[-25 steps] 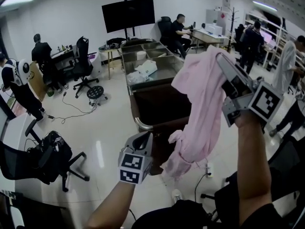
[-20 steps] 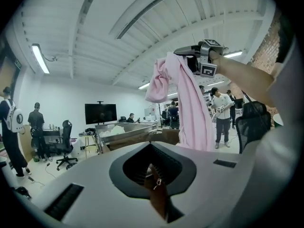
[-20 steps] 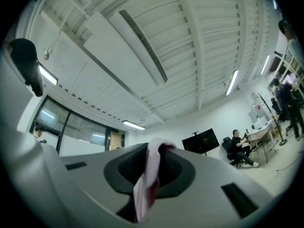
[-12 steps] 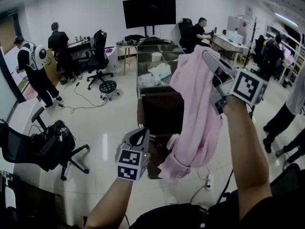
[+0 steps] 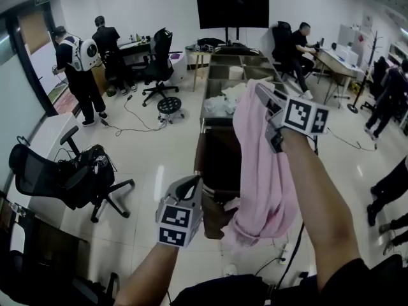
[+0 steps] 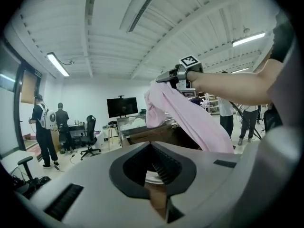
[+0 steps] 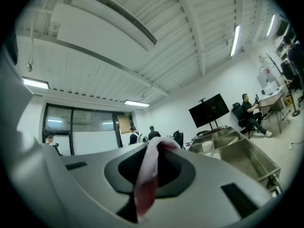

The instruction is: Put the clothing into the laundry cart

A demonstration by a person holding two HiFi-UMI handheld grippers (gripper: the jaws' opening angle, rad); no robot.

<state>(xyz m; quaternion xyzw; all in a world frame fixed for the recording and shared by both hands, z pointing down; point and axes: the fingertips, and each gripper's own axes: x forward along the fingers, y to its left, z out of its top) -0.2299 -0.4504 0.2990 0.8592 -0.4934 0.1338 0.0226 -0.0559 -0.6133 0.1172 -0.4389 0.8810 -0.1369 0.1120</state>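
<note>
So, step: we judge this as the carry toward the drop, with the garment in the air and not yet in the cart.
Right gripper point(image 5: 262, 95): jaws pressed together on a fold of the pink garment point(image 5: 261, 171); in the right gripper view the cloth sits pinched between them.
Left gripper point(image 5: 190, 185): jaws a narrow way apart with nothing between them; it is low, by the cart's near corner, just beside the garment's bottom end.
Garment: hangs from the right gripper, long axis up-down, bunched at the bottom; we see it resting on no surface.
Laundry cart point(image 5: 218, 171): dark brown, open top, looks empty; it sits below and ahead of the garment, a bit to its left in the head view.
Key relation: the opening lies down and forward-left of the right gripper. The cloth's lower end overlaps the near rim, but we cannot tell if it is over the opening or short of it.
Nearer hand: the right has the cloth; the left is closer to the rim but free.
Next move, our guess: the right gripper goes forward over the opening, then releases.
Risk: the tail may drape over the rim.
</note>
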